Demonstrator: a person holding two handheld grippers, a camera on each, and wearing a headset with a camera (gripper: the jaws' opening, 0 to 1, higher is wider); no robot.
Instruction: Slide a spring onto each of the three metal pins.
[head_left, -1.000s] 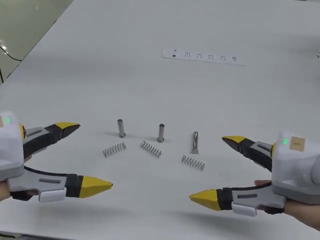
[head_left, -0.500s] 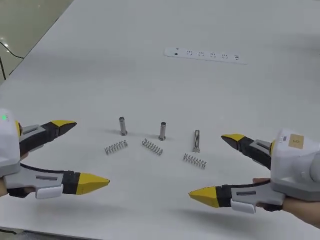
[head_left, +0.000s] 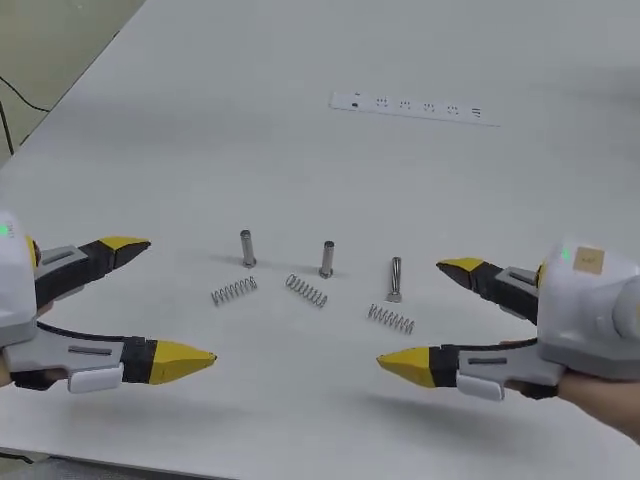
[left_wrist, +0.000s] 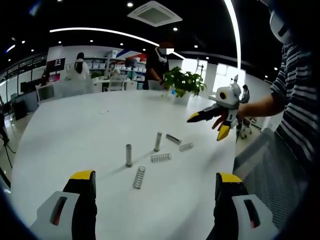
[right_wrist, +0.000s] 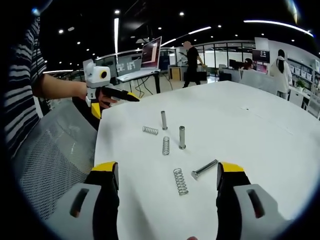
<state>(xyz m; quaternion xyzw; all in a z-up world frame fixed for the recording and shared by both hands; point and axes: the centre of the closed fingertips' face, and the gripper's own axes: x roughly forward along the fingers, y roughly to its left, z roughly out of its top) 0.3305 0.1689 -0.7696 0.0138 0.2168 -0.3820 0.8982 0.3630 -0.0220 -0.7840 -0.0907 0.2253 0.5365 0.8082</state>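
On the white table (head_left: 300, 170), between our two grippers, the three metal pins make a row from left to right. The left pin (head_left: 247, 248) and the middle pin (head_left: 327, 258) stand upright on their ends. The right pin (head_left: 395, 280) is different: in both gripper views it lies on its side, and in the head view its wider head is the end nearer to us.

Each pin has a spring a little in front of it, closer to us. The left spring (head_left: 233, 291) lies just in front of the left pin. The middle spring (head_left: 305, 291) lies in front of the middle pin and a little to its left. The right spring (head_left: 389, 319) lies near the head of the right pin. All three springs lie flat on the table, and none of them is on a pin.

We hold the left gripper (head_left: 160, 300) low over the table, well apart from the left pin, with its two yellow-tipped jaws spread wide and empty. We hold the right gripper (head_left: 428, 314) on the other side, near the right spring and the right pin. Its jaws are also spread wide and grip nothing.

Far behind the pins a white power strip (head_left: 415, 106) lies on the table.
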